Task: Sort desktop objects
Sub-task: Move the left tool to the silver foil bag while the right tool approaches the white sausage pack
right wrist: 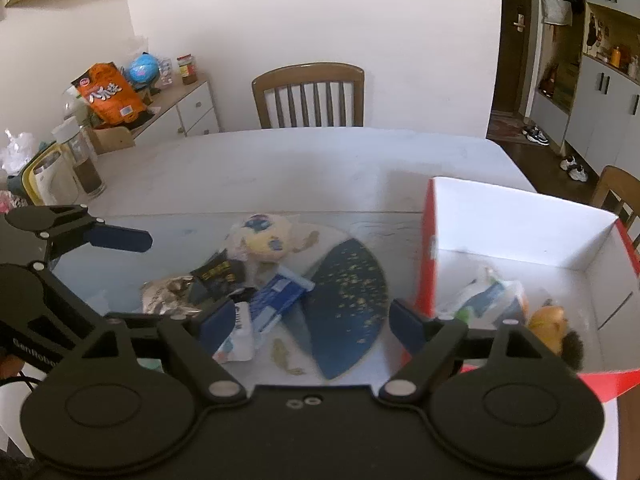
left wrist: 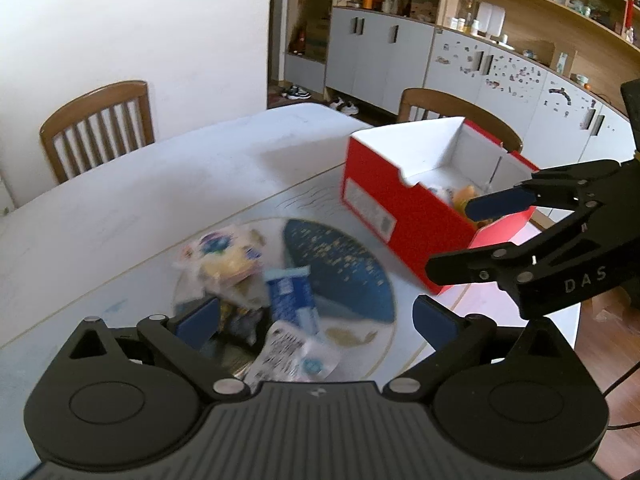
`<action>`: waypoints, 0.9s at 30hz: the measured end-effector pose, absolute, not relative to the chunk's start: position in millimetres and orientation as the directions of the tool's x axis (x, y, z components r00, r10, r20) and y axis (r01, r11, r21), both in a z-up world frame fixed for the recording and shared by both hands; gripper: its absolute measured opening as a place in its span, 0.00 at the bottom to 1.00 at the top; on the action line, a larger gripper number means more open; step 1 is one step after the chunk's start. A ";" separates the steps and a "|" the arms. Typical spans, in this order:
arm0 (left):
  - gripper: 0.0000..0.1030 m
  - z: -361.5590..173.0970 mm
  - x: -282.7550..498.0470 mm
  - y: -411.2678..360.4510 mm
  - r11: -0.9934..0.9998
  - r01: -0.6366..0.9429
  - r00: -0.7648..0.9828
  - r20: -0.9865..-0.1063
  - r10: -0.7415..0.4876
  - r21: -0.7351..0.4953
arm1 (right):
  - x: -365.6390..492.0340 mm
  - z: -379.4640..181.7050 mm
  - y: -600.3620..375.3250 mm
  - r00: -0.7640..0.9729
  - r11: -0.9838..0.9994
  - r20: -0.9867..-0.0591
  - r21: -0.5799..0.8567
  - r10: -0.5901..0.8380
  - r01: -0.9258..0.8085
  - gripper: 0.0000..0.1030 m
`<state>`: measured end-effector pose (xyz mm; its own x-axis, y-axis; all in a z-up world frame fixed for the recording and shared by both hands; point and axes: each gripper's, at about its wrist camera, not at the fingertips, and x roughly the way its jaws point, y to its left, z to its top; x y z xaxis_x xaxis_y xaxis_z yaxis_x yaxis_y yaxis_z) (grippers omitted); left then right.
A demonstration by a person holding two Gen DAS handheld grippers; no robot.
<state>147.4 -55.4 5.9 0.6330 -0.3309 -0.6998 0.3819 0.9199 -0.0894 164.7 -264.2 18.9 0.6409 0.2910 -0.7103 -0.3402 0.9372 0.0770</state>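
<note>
A pile of small items lies on a round mat with a blue fan pattern [right wrist: 348,296]: a yellow and white plush packet [right wrist: 264,240], a blue packet [right wrist: 276,300], a black packet [right wrist: 218,274], a silver packet [right wrist: 168,292] and a white packet [left wrist: 288,356]. My left gripper [left wrist: 316,320] hovers open over this pile, its pads pressing on nothing. To the right stands an open red shoebox [left wrist: 384,200] with an orange plush toy [right wrist: 552,324] and packets [right wrist: 492,296] inside. My right gripper [right wrist: 312,326] is open between pile and box, holding nothing.
Wooden chairs [right wrist: 308,96] stand at the far side and behind the box [left wrist: 440,104]. Clear bottles and a jar [right wrist: 80,160] sit at the table's left end. A sideboard with snack bags [right wrist: 108,94] lines the left wall. The table edge [left wrist: 576,320] runs close right of the box.
</note>
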 end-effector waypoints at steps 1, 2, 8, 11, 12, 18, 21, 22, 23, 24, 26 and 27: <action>1.00 4.3 145.4 -50.5 0.921 0.378 0.635 -0.700 -0.327 -0.088 | 163.1 17.0 -259.6 0.639 0.937 -0.712 0.078 0.291 -0.340 0.82; 1.00 2.8 143.5 -45.8 0.923 0.375 0.636 -0.701 -0.324 -0.086 | 161.7 16.1 -255.2 0.638 0.937 -0.713 0.080 0.292 -0.339 0.82; 1.00 -5.1 134.8 -17.4 0.929 0.356 0.640 -0.699 -0.320 -0.099 | 156.2 8.2 -234.9 0.638 0.938 -0.715 0.069 0.284 -0.340 0.83; 1.00 -10.0 131.6 -4.8 0.933 0.345 0.642 -0.699 -0.315 -0.104 | 153.7 2.8 -227.0 0.634 0.938 -0.720 0.071 0.283 -0.339 0.84; 1.00 -12.8 130.8 -0.3 0.934 0.342 0.639 -0.703 -0.313 -0.105 | 153.0 0.9 -224.6 0.634 0.939 -0.720 0.069 0.282 -0.338 0.84; 1.00 -29.5 131.8 19.8 0.941 0.316 0.621 -0.723 -0.303 -0.123 | 150.2 -12.8 -208.6 0.624 0.935 -0.734 0.041 0.267 -0.352 0.84; 1.00 -36.9 132.8 27.0 0.945 0.305 0.617 -0.731 -0.291 -0.118 | 148.9 -19.8 -200.6 0.621 0.931 -0.740 0.019 0.258 -0.363 0.84; 1.00 -39.3 133.7 29.4 0.946 0.301 0.615 -0.734 -0.288 -0.118 | 148.6 -21.9 -198.1 0.619 0.930 -0.743 0.012 0.255 -0.368 0.84; 1.00 -41.2 134.3 31.1 0.947 0.299 0.614 -0.736 -0.285 -0.118 | 148.0 -23.4 -196.2 0.618 0.928 -0.744 0.008 0.253 -0.372 0.84; 1.00 -42.8 134.7 32.0 0.947 0.300 0.613 -0.737 -0.286 -0.118 | 147.8 -25.0 -194.4 0.616 0.927 -0.746 0.006 0.254 -0.375 0.84; 1.00 -46.9 135.5 33.3 0.941 0.319 0.605 -0.739 -0.297 -0.117 | 148.0 -28.0 -191.1 0.609 0.924 -0.751 0.004 0.256 -0.384 0.84; 1.00 -50.1 136.0 33.4 0.936 0.333 0.598 -0.742 -0.303 -0.115 | 148.0 -29.6 -189.1 0.605 0.921 -0.753 0.002 0.257 -0.389 0.84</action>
<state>136.0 33.4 -50.1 0.5977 -0.3033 -0.7421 0.3327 0.9360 -0.1146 148.0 -189.1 -29.6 0.6054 0.2571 -0.7532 -0.3885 0.9214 0.0023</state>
